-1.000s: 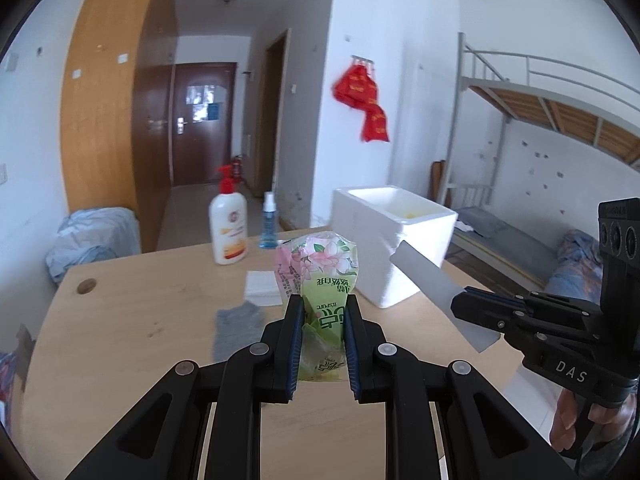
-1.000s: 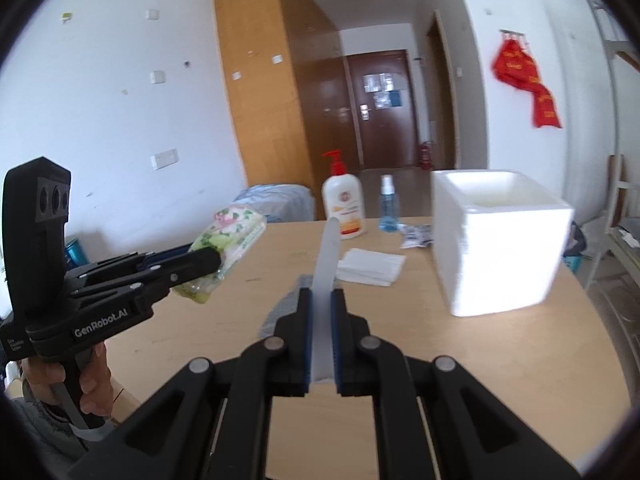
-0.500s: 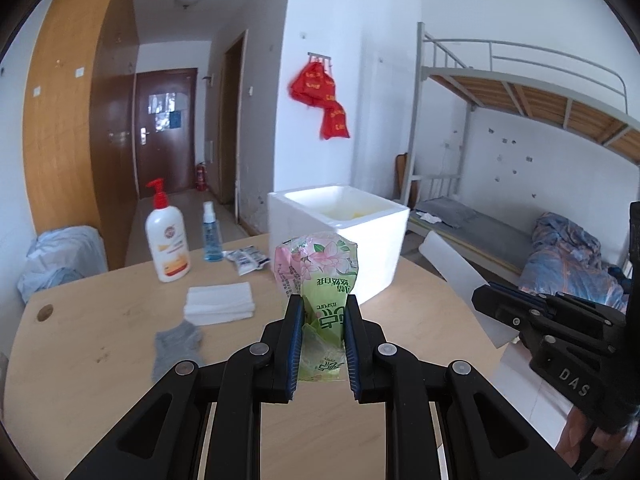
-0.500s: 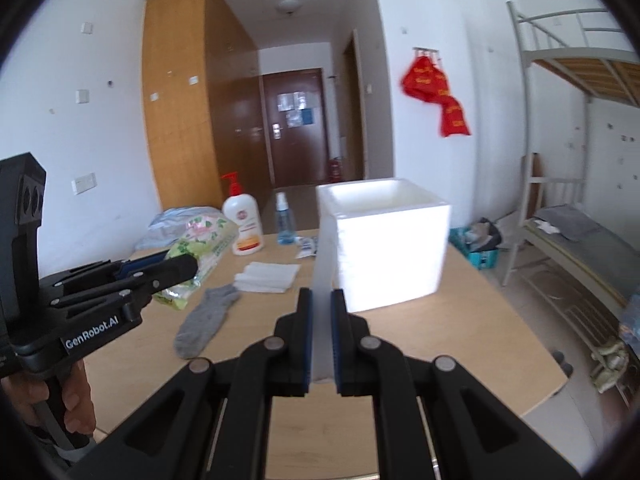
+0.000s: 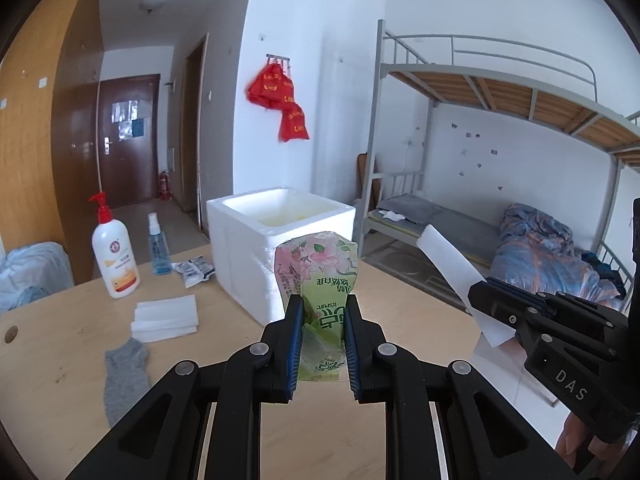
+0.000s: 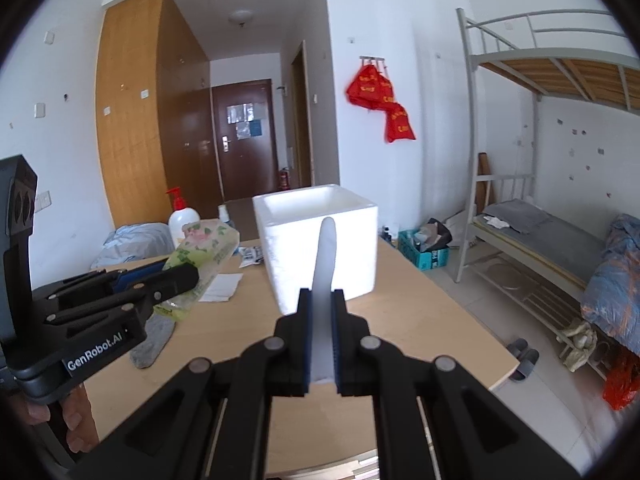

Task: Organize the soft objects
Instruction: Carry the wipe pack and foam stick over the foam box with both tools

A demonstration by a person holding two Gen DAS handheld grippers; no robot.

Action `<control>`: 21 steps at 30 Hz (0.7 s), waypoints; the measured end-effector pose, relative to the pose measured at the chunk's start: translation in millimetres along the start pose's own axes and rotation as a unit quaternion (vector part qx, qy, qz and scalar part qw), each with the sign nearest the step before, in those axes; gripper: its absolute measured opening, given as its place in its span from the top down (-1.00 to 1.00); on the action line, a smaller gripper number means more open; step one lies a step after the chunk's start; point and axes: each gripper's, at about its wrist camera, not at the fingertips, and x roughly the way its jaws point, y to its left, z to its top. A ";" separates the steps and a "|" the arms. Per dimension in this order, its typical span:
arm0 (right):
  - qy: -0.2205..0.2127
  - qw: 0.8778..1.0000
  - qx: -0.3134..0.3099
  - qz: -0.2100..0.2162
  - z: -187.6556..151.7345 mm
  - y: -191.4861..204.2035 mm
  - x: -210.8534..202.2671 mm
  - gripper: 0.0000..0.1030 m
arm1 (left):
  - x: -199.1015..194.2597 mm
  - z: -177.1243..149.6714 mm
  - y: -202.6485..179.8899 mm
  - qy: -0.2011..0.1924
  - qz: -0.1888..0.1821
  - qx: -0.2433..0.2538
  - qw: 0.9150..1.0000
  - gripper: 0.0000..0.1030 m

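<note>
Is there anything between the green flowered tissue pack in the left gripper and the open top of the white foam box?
Nothing visible blocks it. The green flowered tissue pack, clamped in the left gripper, is up in the air just in front of the white foam box, whose top is open. The right gripper holds a thin white sheet off to the side.

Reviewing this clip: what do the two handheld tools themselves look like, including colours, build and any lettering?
Both are matte black with two straight fingers lined with ribbed blue pads, on linkage arms with round silver pivot pins. The left tool reads "GenRobot.AI" in white on its side and has a boxy black upright at the back. The right tool reads "DAS". No cables or sleeves show.
</note>
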 end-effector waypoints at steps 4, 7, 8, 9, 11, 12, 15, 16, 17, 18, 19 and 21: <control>0.000 1.000 0.004 -0.001 2.7 -1.9 0.5 0.79 | 1.7 1.0 -1.9 0.001 -0.002 0.000 1.000 0.60; 0.000 1.000 0.002 0.001 7.1 -0.3 3.1 0.79 | 5.7 2.2 -3.5 0.002 0.002 0.004 1.000 0.60; -0.001 1.000 0.004 0.004 7.9 -0.9 3.2 0.79 | 6.2 2.8 -3.5 0.001 0.003 0.005 1.000 0.60; -0.001 1.000 0.006 0.005 8.5 -1.7 3.8 0.79 | 6.3 3.8 -2.5 -0.001 0.006 0.005 1.000 0.60; 0.000 1.000 0.006 0.007 9.3 -2.9 8.1 0.79 | 7.7 7.2 -1.1 -0.003 0.009 0.003 1.000 0.60; 0.001 1.000 0.007 0.009 10.1 -4.0 10.0 0.79 | 9.0 9.4 0.3 -0.004 0.011 0.001 1.000 0.60; 0.001 1.000 0.007 0.014 15.1 -7.7 16.9 0.79 | 14.2 17.4 4.0 -0.004 0.017 -0.001 1.000 0.60; 0.000 1.000 0.008 0.018 17.6 -9.0 19.4 0.79 | 16.5 21.0 5.3 -0.006 0.021 -0.001 1.000 0.60; 0.000 1.000 0.007 0.018 20.2 -9.9 21.6 0.79 | 18.2 24.5 6.7 -0.007 0.024 -0.002 1.000 0.60; -0.002 1.000 0.007 0.019 22.4 -10.9 23.8 0.79 | 20.5 27.2 7.9 -0.007 0.024 -0.004 1.000 0.60; -0.003 1.000 0.006 0.021 25.0 -10.8 25.7 0.79 | 23.7 30.8 9.7 -0.007 0.023 -0.008 1.000 0.60; -0.004 1.000 0.004 0.030 30.7 -11.1 30.4 0.79 | 29.4 37.2 11.5 -0.006 0.030 -0.011 0.999 0.60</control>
